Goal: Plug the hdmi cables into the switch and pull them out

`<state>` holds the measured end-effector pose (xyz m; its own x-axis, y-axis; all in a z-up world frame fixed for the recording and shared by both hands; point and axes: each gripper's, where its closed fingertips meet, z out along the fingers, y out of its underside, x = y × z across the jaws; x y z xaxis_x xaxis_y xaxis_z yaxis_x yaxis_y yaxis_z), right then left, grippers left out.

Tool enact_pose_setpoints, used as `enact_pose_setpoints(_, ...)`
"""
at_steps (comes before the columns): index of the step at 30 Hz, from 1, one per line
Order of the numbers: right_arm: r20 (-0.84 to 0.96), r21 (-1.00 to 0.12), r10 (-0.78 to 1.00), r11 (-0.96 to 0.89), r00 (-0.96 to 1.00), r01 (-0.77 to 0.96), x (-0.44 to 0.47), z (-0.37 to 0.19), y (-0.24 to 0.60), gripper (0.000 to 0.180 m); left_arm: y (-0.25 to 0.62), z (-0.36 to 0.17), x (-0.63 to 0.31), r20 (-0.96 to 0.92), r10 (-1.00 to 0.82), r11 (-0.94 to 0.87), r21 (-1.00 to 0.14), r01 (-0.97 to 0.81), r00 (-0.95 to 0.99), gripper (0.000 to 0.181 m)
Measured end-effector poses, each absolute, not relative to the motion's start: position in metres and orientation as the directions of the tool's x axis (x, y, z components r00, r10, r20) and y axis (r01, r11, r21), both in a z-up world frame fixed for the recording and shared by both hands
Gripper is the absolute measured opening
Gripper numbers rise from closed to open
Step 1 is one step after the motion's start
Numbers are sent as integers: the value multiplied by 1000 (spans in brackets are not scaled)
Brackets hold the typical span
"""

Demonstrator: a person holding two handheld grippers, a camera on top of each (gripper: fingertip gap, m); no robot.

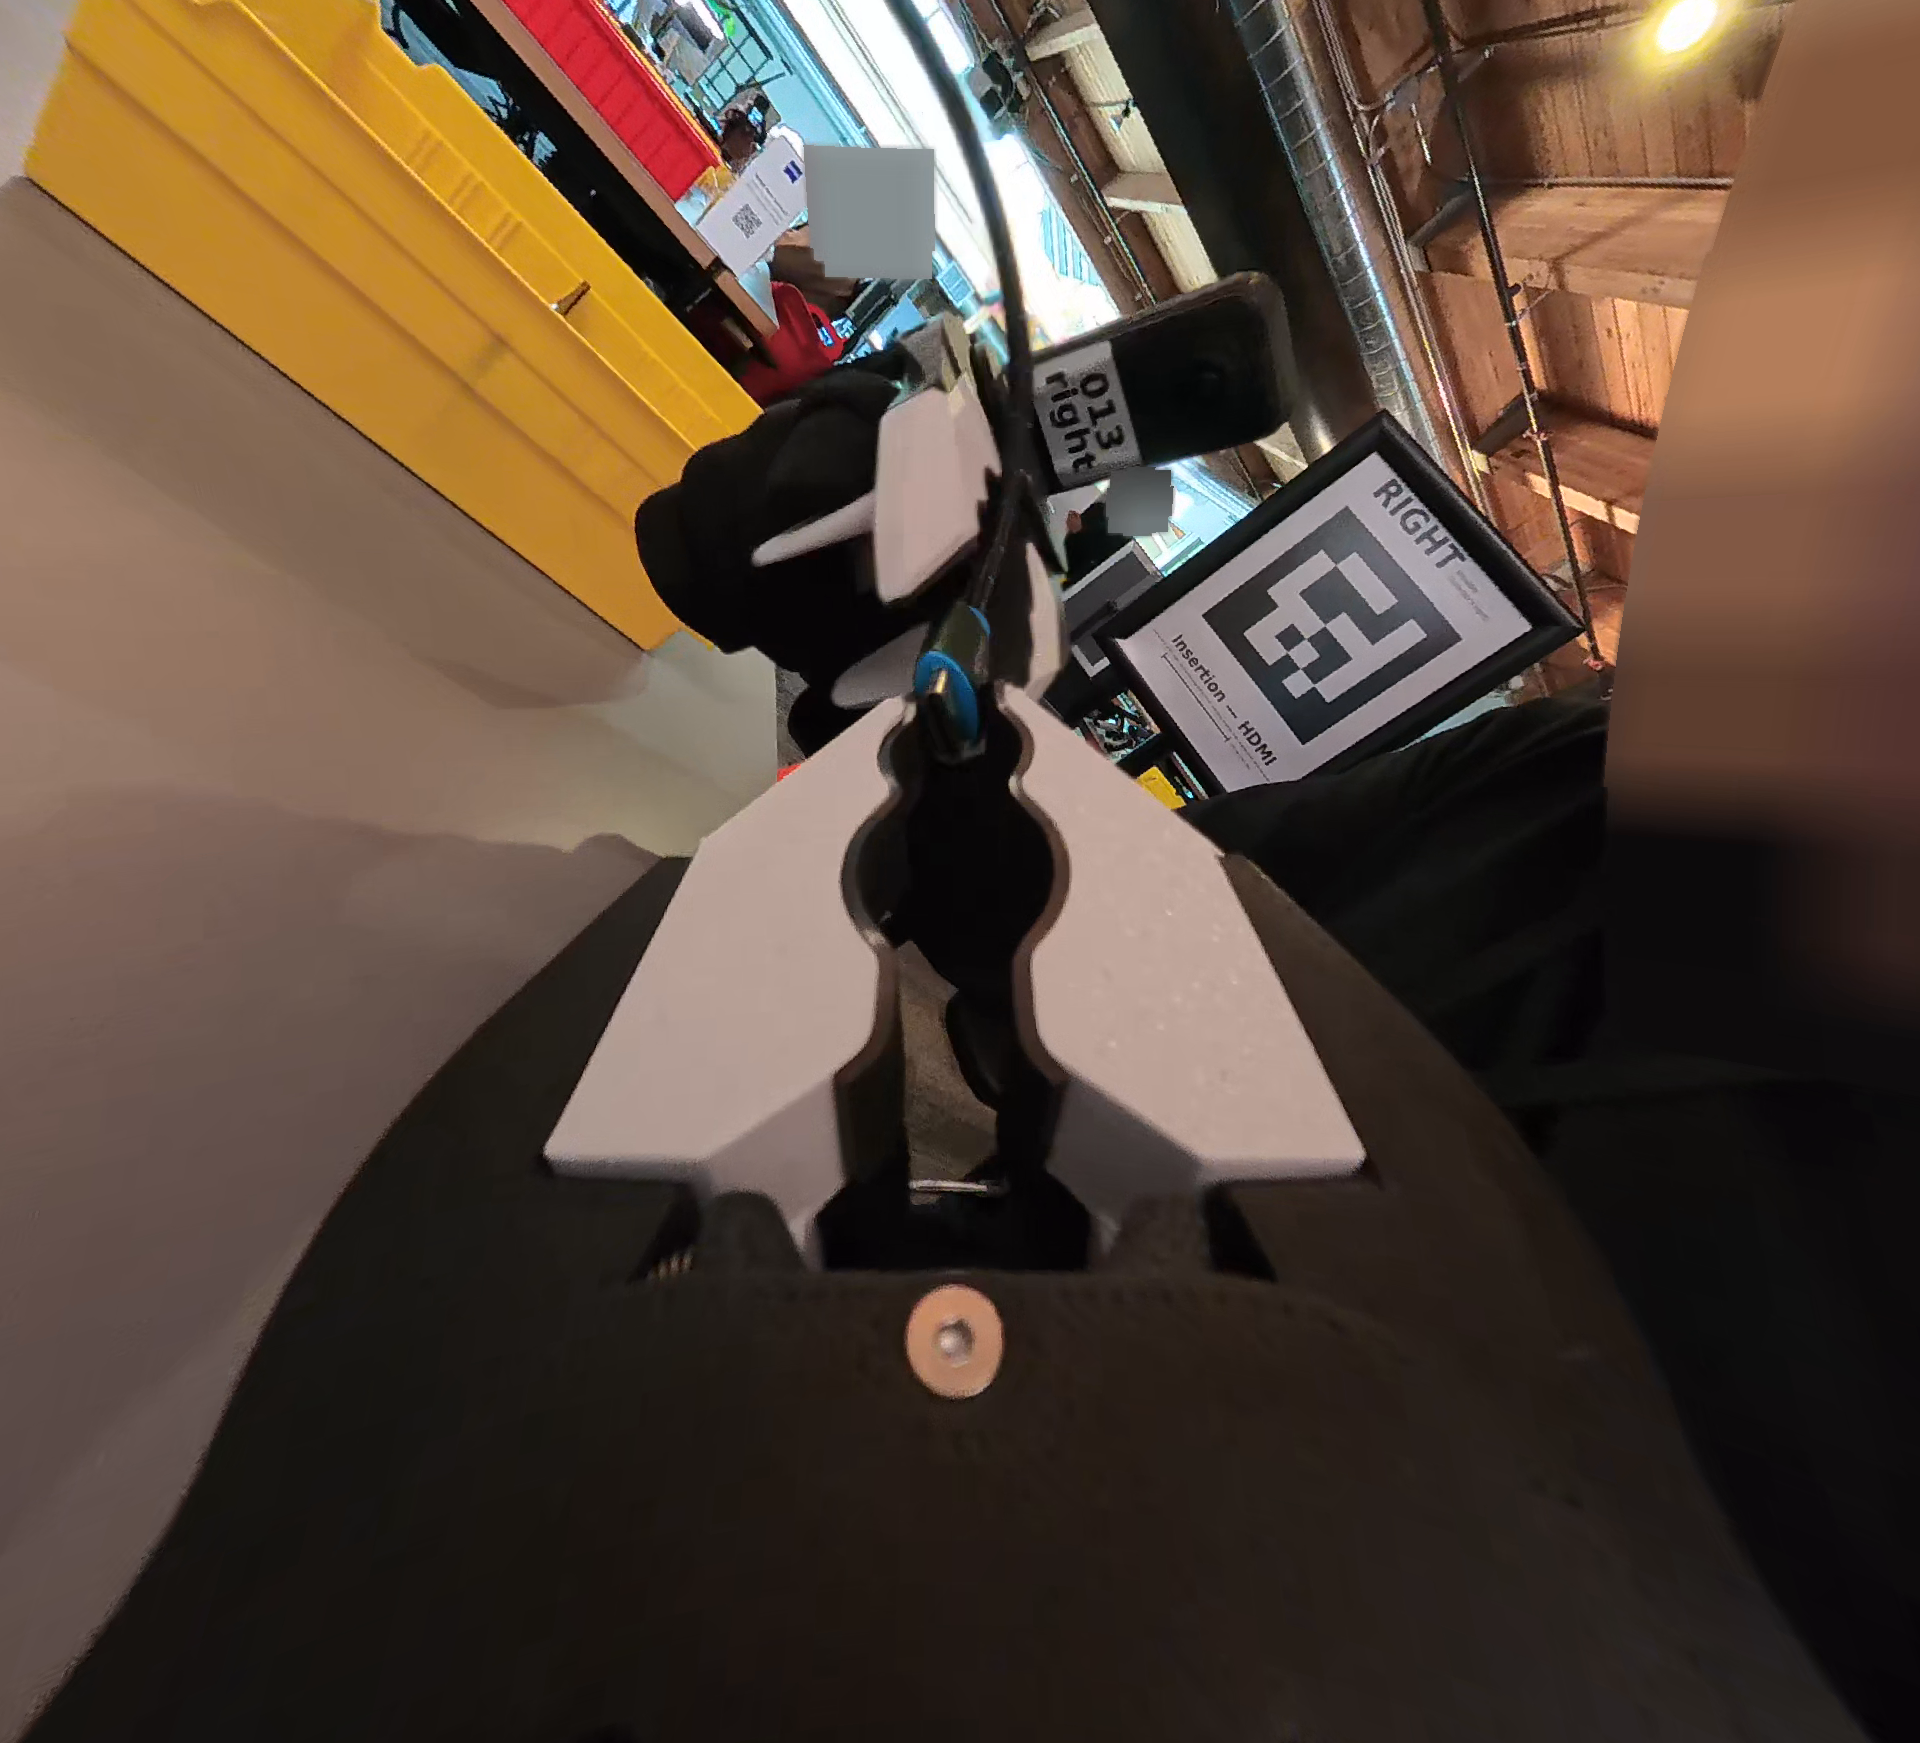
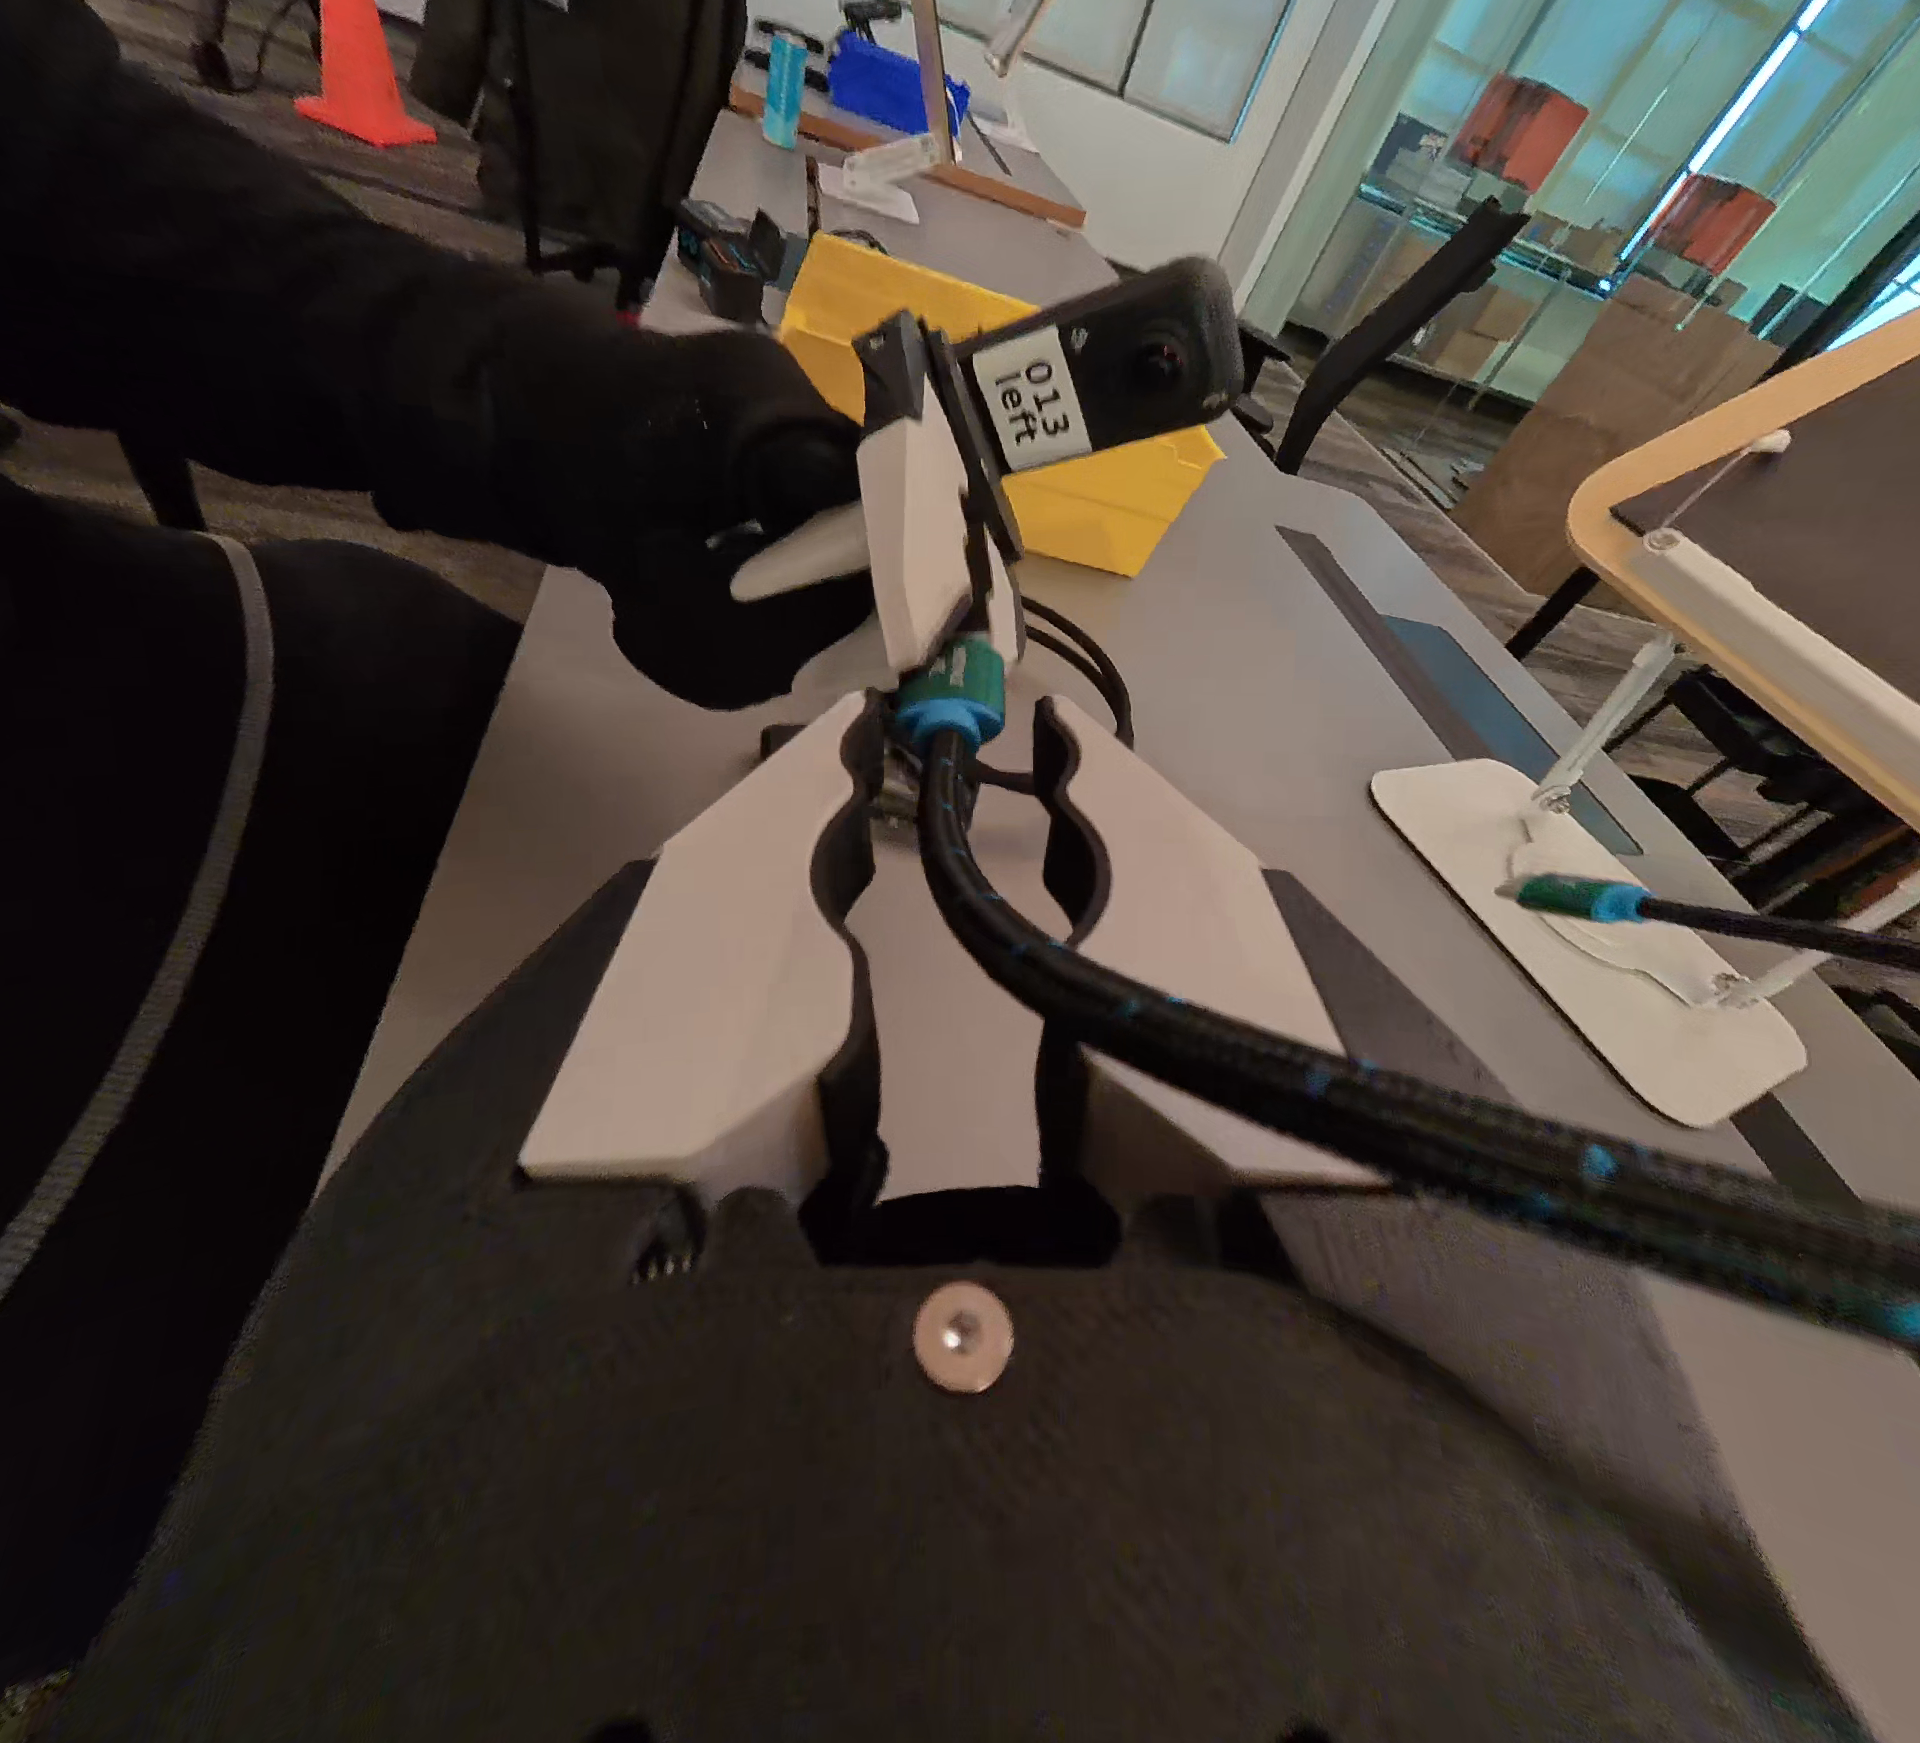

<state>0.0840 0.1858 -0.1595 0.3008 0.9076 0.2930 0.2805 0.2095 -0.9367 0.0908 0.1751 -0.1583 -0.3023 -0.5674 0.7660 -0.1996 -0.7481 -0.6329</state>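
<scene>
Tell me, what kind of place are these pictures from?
Probably a shared workshop or lab in a converted industrial building: long grey worktables with yellow parts bins, exposed brick and timber overhead, an orange traffic cone on the floor, and glass partition walls.

White printed labels sit on my two cameras (image 1: 1153,389) (image 2: 1101,374), and a framed sign (image 1: 1340,623) carries lettering and a square code.

– Bin (image 2: 1101,498)? Bright yellow. Cone (image 2: 353,31) orange w/ pale bands.
– Cable (image 2: 1195,1049): black braid, blue flecks. Plug (image 2: 948,691) green w/ blue collar, I think; it's partly hidden.
– Gloves (image 2: 665,488) black.
</scene>
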Motion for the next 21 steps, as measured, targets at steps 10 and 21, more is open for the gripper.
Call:
enact_pose_setpoints(10,318,-921,906,226,280,316,83,-164,184,18,175,-165,93,772,-576,-748,-631,-209,-270,8)
enact_pose_setpoints(21,354,-899,898,249,263,361,86,-165,180,18,170,-163,96,786,-541,-759,-609,-230,-299,8)
